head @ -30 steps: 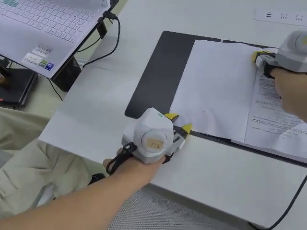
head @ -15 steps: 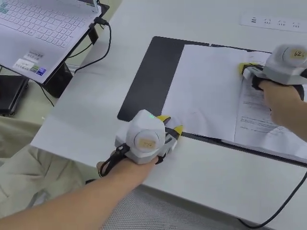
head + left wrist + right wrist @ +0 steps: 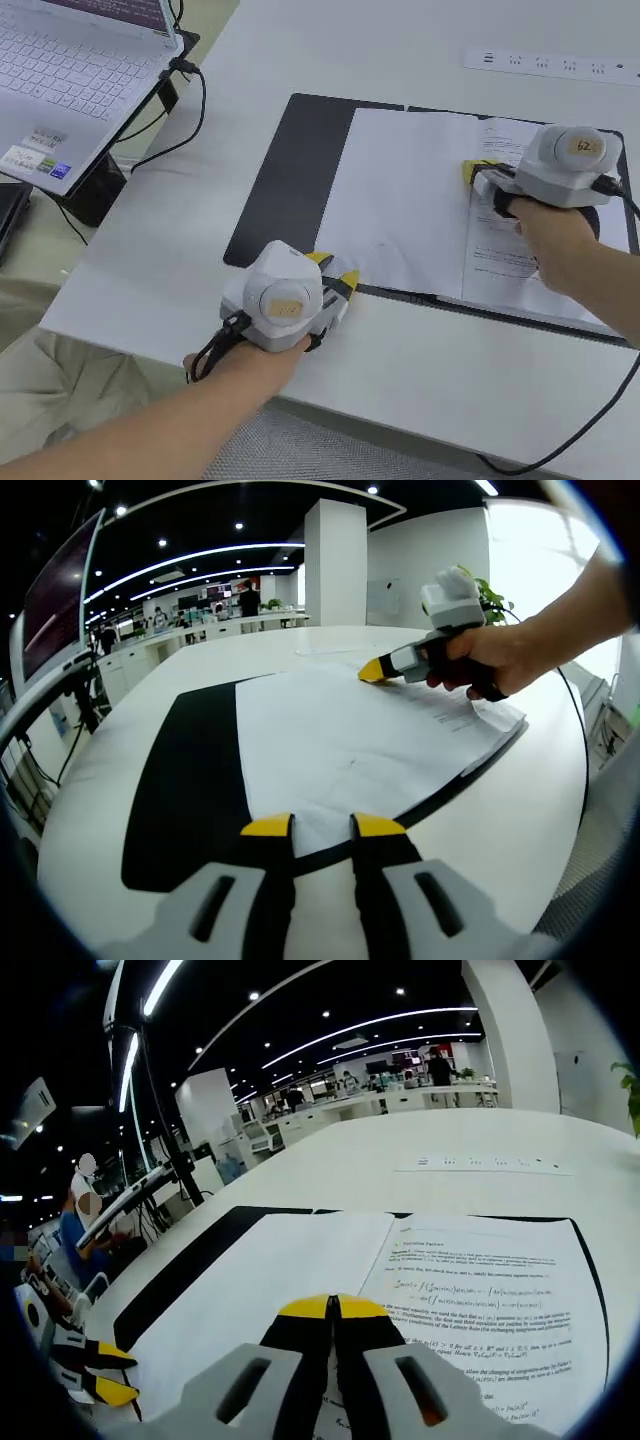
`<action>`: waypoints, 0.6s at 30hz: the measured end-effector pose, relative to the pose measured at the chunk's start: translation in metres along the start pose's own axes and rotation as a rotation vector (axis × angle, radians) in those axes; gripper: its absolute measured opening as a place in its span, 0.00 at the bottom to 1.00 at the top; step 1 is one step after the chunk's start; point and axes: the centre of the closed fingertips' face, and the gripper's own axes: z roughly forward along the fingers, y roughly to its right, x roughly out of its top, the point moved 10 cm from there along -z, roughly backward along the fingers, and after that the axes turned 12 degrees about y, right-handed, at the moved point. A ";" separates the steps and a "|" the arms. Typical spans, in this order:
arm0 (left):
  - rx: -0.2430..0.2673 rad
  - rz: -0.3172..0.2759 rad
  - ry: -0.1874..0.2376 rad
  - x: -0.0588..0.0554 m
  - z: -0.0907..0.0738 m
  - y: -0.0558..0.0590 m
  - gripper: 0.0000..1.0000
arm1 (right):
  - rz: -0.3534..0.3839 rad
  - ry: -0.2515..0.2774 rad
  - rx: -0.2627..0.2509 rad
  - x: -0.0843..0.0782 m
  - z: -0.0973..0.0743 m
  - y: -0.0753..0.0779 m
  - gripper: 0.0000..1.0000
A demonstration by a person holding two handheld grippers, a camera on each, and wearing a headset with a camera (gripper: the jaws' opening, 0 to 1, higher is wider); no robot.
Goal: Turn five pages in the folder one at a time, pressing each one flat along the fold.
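The left tongs [image 3: 322,826], narrowly parted, sit at the near edge of the blank page [image 3: 400,200]; the right tongs [image 3: 333,1307], closed empty, rest on the folder [image 3: 290,180] fold.

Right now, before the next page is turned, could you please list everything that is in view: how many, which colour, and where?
table: one, white, under everything
folder: one, black, lying open on the table
blank page: one, white, left of the fold
printed page: one, white with black text, right of the fold
laptop: one, white keyboard, far left
power strip: one, white, far side of the table
cables: two, black, one by the laptop, one at the table's near right edge
left gripper: one, white with yellow tips, jaws open at the blank page's near edge
right gripper: one, same colours, jaws shut, on the pages near the fold
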 end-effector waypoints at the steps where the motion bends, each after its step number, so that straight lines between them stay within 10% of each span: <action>1: 0.000 0.000 0.000 0.000 0.000 0.000 0.21 | 0.003 -0.002 0.000 0.000 -0.003 -0.002 0.00; 18: 0.001 -0.003 0.002 -0.001 0.001 0.000 0.21 | 0.008 -0.029 0.044 -0.011 -0.047 -0.027 0.00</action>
